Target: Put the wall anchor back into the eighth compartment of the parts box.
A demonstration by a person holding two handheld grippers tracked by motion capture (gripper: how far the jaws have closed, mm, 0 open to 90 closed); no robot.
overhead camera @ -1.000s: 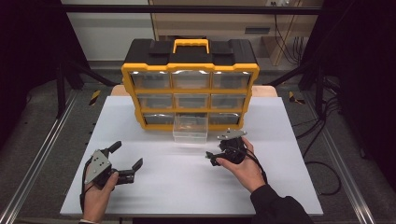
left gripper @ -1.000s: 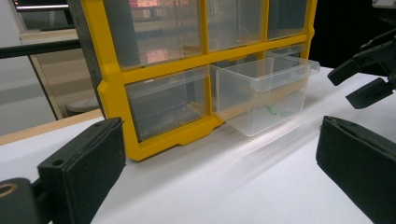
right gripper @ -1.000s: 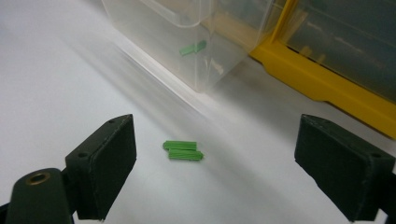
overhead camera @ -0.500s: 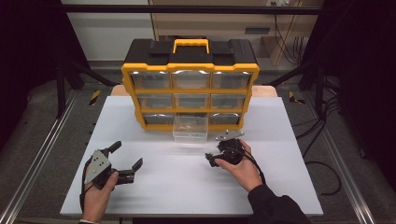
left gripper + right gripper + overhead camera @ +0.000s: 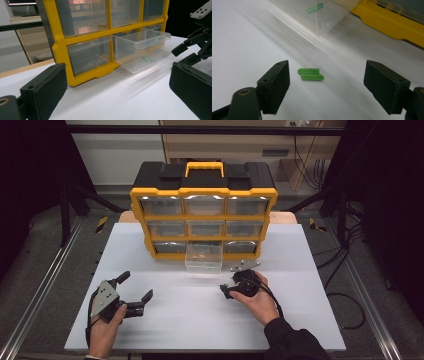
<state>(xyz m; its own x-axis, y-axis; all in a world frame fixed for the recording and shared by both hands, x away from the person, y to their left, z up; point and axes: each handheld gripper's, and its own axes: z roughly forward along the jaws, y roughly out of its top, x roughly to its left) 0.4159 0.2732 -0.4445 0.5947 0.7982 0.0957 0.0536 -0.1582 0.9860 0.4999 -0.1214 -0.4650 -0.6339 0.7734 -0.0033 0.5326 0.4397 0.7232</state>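
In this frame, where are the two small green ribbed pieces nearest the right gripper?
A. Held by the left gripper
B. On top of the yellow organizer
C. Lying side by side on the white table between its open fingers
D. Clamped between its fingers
C: in the right gripper view the two green pieces lie side by side on the white table, untouched, in the gap of the right gripper, whose fingers stand wide apart.
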